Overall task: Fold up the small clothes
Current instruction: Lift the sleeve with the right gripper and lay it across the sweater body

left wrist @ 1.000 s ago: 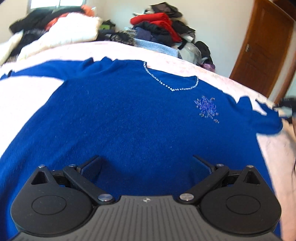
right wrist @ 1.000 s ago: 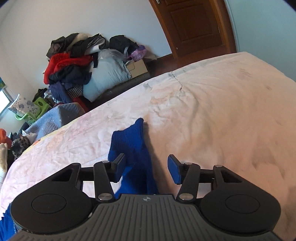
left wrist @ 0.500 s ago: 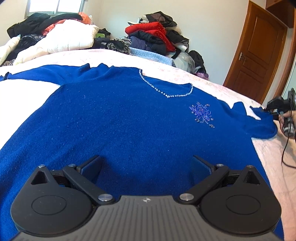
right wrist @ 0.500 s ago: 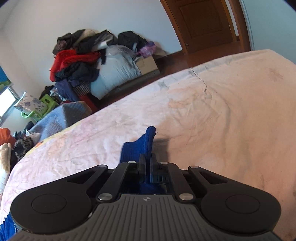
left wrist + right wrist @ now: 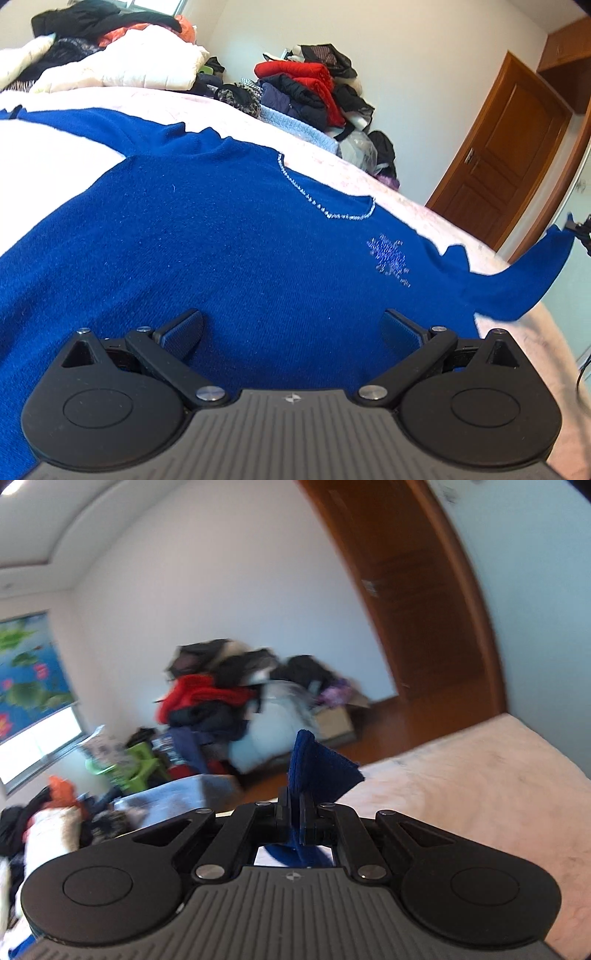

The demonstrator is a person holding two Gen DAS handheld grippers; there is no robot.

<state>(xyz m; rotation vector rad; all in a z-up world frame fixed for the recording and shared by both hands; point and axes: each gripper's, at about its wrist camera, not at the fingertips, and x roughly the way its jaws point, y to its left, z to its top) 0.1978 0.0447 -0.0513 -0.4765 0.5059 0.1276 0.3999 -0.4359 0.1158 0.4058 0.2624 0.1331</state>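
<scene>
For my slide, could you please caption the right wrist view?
Right gripper shut on blue sleeve, lifted above the bed.

Your left tongs [image 5: 291, 330] are standing wide open, their blue-padded fingers [image 5: 183, 330] spread far apart and pointing somewhat downward, hovering low over the middle of the bed with nothing between the pads. Your right tongs [image 5: 300, 814] are pinched tightly together, pointing nearly level and raised clear above the bed's right edge, clamping a blue sleeve [image 5: 317, 771] whose end is sticking up past the fingertips. In the left wrist view, the right tongs [image 5: 580, 230] are showing only at the far right, dark and partly cut off.
</scene>
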